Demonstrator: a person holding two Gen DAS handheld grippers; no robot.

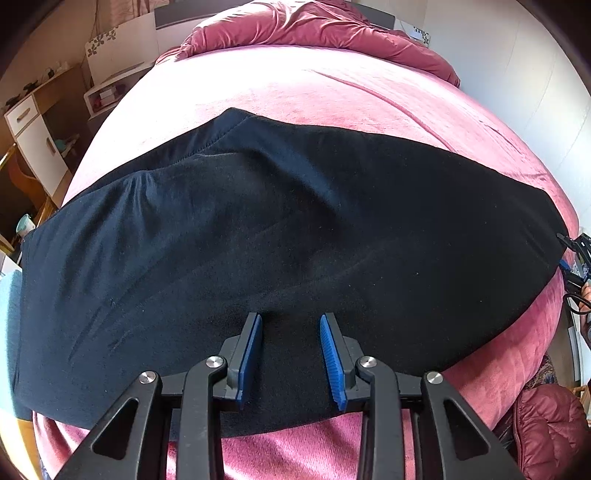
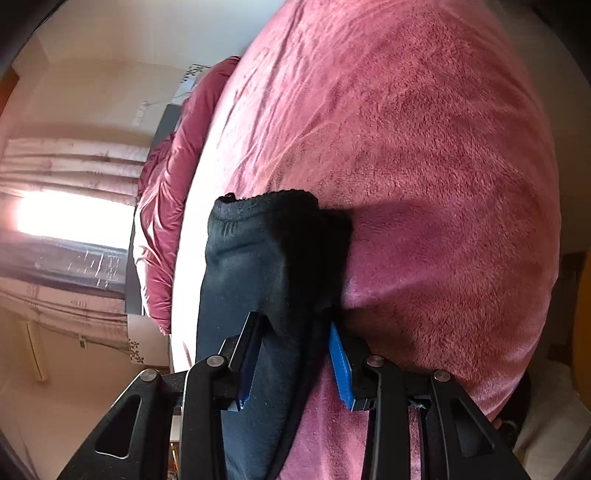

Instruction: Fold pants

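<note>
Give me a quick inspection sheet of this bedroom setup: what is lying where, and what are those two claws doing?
Surface: pink plush bedspread, lightly creased.
Job's things: black soft fabric pants spread across the bed, one end lifted.
Clutter: bunched pink quilt at the headboard end.
Claws: left claw open over the pants, gripping nothing; right claw has the pants' end between its jaws.
Cables: black cable by the right claw.
Surroundings: white wooden cabinet, pink curtains, bright window.
</note>
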